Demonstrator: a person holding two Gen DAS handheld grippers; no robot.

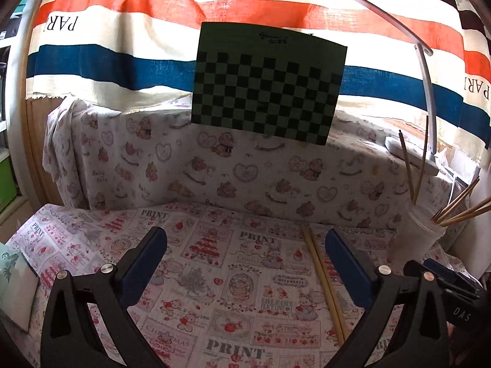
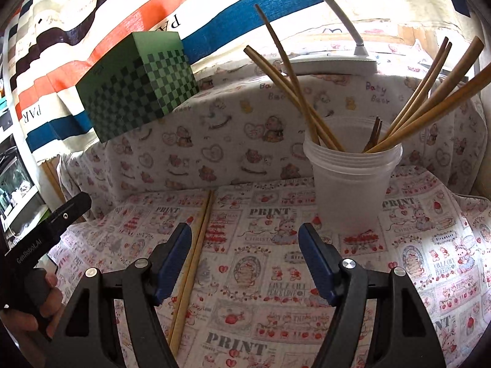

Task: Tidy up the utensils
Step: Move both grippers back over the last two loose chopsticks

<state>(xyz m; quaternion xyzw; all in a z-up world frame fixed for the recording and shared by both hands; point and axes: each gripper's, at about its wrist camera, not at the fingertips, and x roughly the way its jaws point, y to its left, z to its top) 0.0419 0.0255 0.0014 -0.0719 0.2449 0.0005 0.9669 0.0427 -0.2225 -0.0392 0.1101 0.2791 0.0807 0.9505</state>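
A pair of bamboo chopsticks (image 1: 322,279) lies side by side on the printed tablecloth. My left gripper (image 1: 245,232) is open wide just above the cloth, and the pair runs close inside its right finger. In the right wrist view the same chopsticks (image 2: 196,254) pass just inside the left finger of my right gripper (image 2: 244,228), which is open with nothing pressed between its pads. A translucent plastic cup (image 2: 349,184) stands ahead and to the right, holding several chopsticks and a fork (image 2: 374,132). The cup (image 1: 420,236) also shows at the right edge of the left wrist view.
A cloth-covered ledge (image 1: 214,165) rises behind the table. A green checkered box (image 2: 135,86) and a white lamp base (image 2: 331,61) sit on it. A pale box (image 1: 15,288) lies at the far left. A hand (image 2: 46,303) grips the left tool's handle.
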